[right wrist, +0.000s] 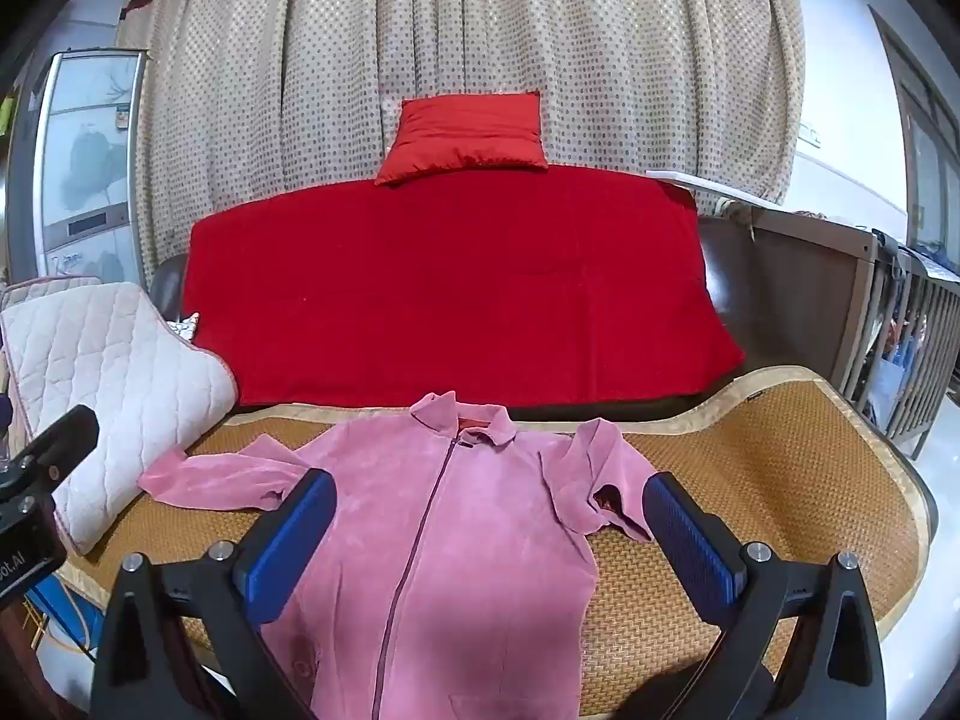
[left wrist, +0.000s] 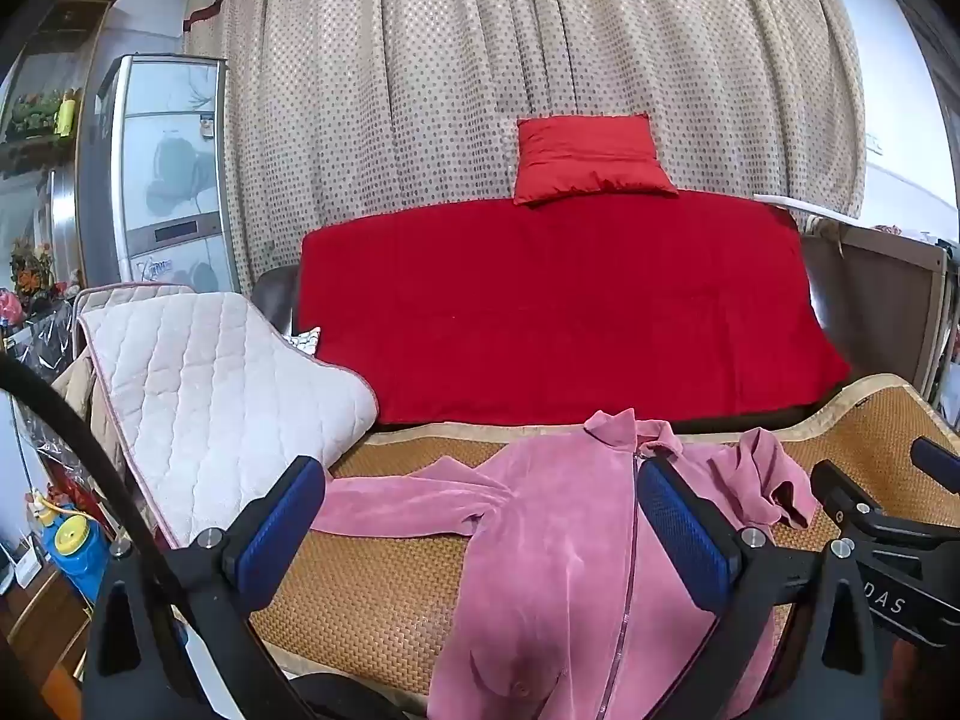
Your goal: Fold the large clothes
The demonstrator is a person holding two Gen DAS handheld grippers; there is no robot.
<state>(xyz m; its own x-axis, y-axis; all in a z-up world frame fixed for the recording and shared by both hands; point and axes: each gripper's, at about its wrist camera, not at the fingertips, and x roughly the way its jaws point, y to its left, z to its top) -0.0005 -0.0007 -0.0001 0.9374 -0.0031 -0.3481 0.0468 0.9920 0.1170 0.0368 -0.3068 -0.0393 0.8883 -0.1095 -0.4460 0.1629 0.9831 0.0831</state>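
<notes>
- Pink zip jacket [right wrist: 444, 516]: lay face up on woven mat [right wrist: 750, 480], collar at twelve o'clock, right sleeve bunched at three.
- Left tool [left wrist: 480, 528], right tool [right wrist: 489, 531]: both released, empty, above the jacket.
- Risk: bunched sleeve could fold crooked; plush fabric might slip.
- Red blanket [right wrist: 456, 288]: at twelve.

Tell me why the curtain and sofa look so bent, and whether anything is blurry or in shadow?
Left wrist view: the fisheye lens bows the curtain and blackens the corners; the picture is sharp. Right wrist view: same bulge, curving the woven mat; a soft shadow falls on the pink jacket near the open claw; no strong glare.
</notes>
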